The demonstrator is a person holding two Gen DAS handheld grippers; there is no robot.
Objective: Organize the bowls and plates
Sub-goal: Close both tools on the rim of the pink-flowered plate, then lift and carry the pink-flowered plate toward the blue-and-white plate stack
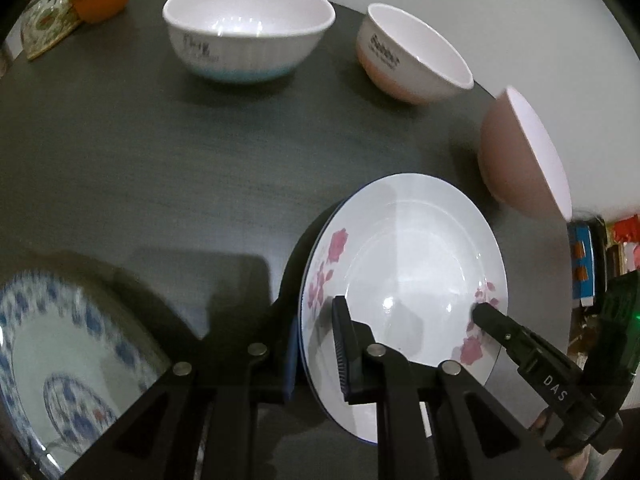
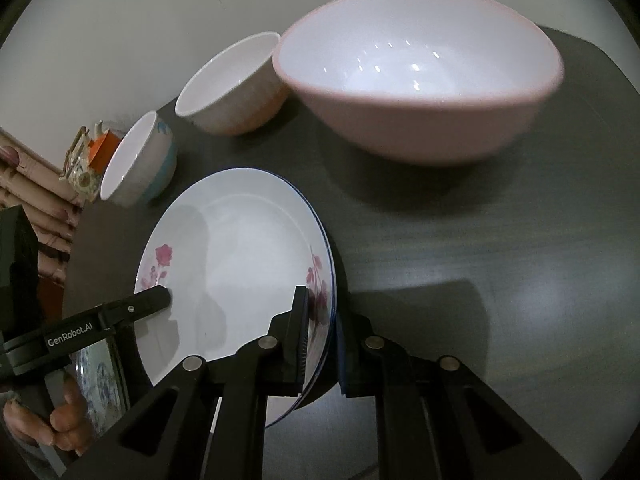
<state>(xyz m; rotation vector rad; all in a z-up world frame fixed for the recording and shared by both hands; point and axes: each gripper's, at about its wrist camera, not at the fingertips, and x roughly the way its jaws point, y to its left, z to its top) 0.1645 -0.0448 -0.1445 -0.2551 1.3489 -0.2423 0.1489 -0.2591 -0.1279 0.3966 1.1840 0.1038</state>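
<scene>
Plates half gathered, bowls not yet touched.

Both tools pinch one stack: the left gripper point(image 1: 316, 344) has its jaws clamped on the near-left rim of the rose plate point(image 1: 404, 264), and the right gripper point(image 2: 322, 340) has its jaws clamped on the opposite rim. A blue-edged plate lies directly under the rose plate, so two plates are stacked. The blue-patterned plate point(image 1: 52, 360) sits apart, left of the rose plate, likely the next one to join. Beyond the rose plate stand four separate bowls, all empty: blue-banded bowl point(image 1: 248, 28), small peach bowl point(image 1: 412, 56), large pink bowl point(image 2: 420, 92), on the dark bench point(image 1: 160, 160). Nesting remains.
</scene>
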